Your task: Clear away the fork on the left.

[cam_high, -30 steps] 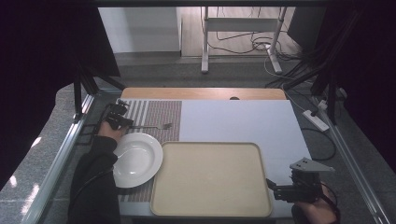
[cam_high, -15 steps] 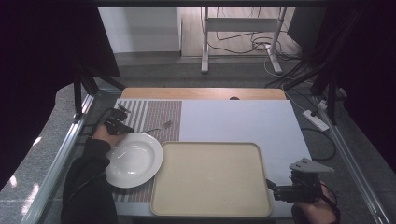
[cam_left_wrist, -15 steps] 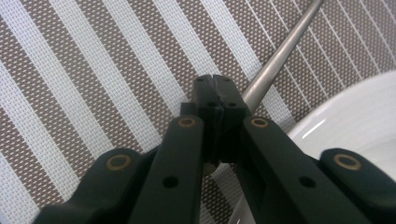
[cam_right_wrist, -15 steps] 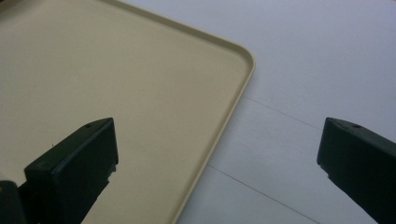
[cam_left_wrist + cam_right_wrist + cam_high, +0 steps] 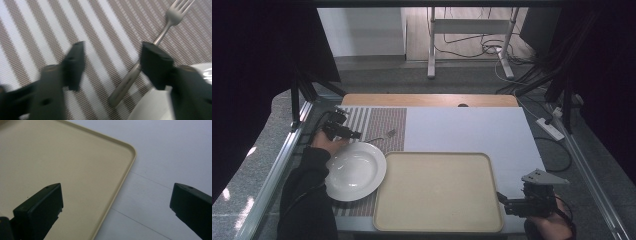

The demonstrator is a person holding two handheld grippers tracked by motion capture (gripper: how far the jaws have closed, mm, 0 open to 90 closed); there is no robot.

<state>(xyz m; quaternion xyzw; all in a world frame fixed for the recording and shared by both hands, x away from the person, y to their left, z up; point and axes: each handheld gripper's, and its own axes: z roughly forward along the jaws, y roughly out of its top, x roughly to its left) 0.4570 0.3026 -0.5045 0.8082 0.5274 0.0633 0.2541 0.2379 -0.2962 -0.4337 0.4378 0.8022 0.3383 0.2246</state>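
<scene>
I am looking down on the desk (image 5: 472, 130), where a striped mat (image 5: 377, 122) is lying at the far left and a beige tray (image 5: 437, 192) is sitting near the front edge. A white plate (image 5: 354, 171) is resting on the mat, just beside the tray's left edge. A fork (image 5: 382, 136) is lying on the mat beyond the plate, with its tines pointing away from me and to the right.

I am holding the left hand-held gripper (image 5: 343, 131) low over the mat at the plate's far rim. In the left gripper view its jaws are standing apart with nothing between them. The fork (image 5: 145, 60) is running under the right jaw, its handle end lying near the plate (image 5: 152, 107), and I cannot tell whether that jaw is touching it.

I am holding the right hand-held gripper (image 5: 512, 205) at the desk's front right, by the tray's near right corner. In the right gripper view its jaws are spread wide and gripping nothing. One jaw is hanging over the tray (image 5: 75, 162) and the other over the bare desk (image 5: 160, 157), with the tray's rounded corner lying between them.
</scene>
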